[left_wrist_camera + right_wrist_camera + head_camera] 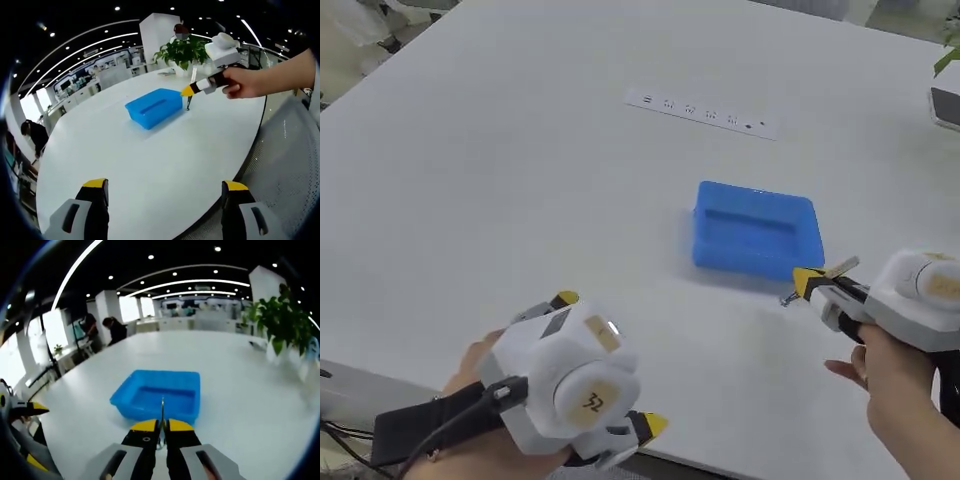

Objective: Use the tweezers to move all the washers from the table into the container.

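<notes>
Left hand-held gripper (610, 362) sits closest, right at the near edge of the bench (520, 180), gripped by the person's left hand (470, 372). Its yellow-tipped jaws are spread wide and hold nothing. In its own view the left hand-held gripper (165, 185) shows bare white bench (165, 145) between the two tips.

Over to the right hand-held gripper (807, 283), out near the right edge of the bench in the person's right hand (892, 390). Its jaws are clamped together on the tweezers (841, 267). From the right gripper view, the right hand-held gripper (162, 426) pinches the thin metal tweezers (162, 407), which rise straight out from between the yellow pads.

From the left gripper view, the right hand-held gripper (189, 90) hangs above the bench, with the tweezers (189, 102) pointing down at the surface. The tip is just beside the nearest corner of the blue container (150, 107). Whether it touches the bench cannot be told.

That blue container (750, 262) rests flat on the bench right of centre, directly ahead of the right hand-held gripper, its near wall (150, 407) close in front of the tweezers.

Further out, a white power strip (700, 112) lies toward the far edge of the bench, and a green plant (182, 50) stands beyond the container.
</notes>
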